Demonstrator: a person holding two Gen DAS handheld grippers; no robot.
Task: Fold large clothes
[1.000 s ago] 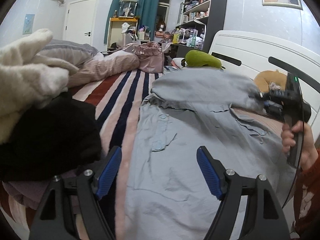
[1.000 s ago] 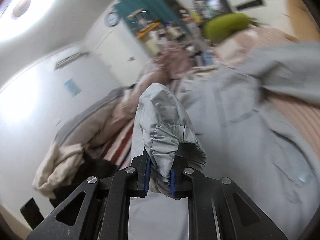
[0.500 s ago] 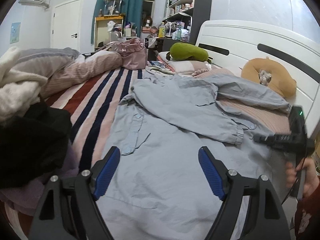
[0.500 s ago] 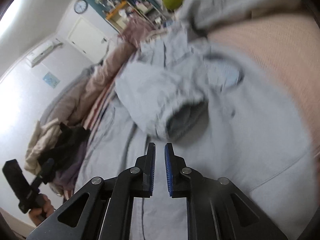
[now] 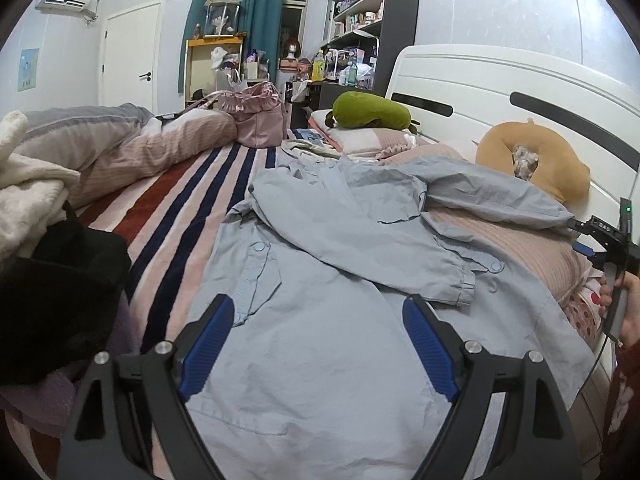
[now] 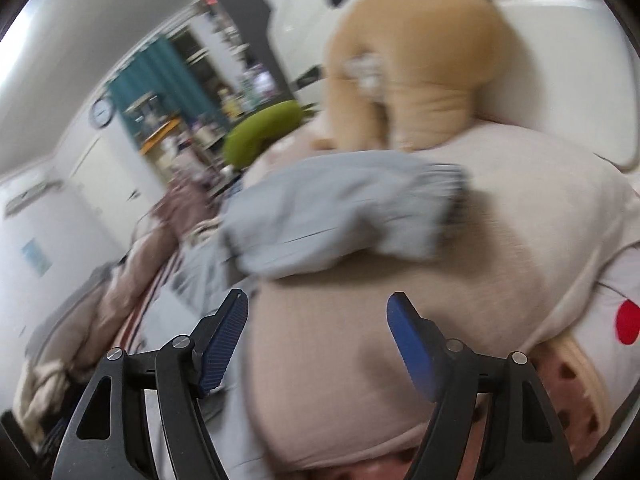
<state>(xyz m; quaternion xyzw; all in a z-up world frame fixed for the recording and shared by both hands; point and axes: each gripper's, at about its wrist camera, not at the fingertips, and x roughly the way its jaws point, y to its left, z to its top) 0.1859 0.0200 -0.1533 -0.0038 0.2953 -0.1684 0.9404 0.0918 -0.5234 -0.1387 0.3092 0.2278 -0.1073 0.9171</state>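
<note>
Grey jacket (image 5: 320,320) lies flat on the bed (image 5: 192,208), hem toward the left gripper, collar toward the headboard. One sleeve (image 5: 360,240) is now folded across the chest, cuff resting on the body near the pocket snap. A second ago the right gripper (image 6: 316,340) had that cuff pinched and lifted; it has since let go and its fingers are spread wide with nothing between them. So the first sleeve fold looks done.

Right gripper has swung toward the other sleeve (image 6: 340,216), which is draped over the pink pillow (image 6: 400,340) by the headboard. The view is motion-blurred, and the cuff sits above the fingers, not yet between them. Likely next grab.

Left gripper (image 5: 316,344) hovers over the lower jacket body, fingers wide apart, holding nothing, much as before.

Around: tan neck pillow (image 5: 532,164) just behind that second sleeve, green plush (image 5: 372,110) further up, and a black garment (image 5: 60,288) and white fleece (image 5: 28,196) piled on the left side. The pillow hump under the sleeve may make the fold uneven.
</note>
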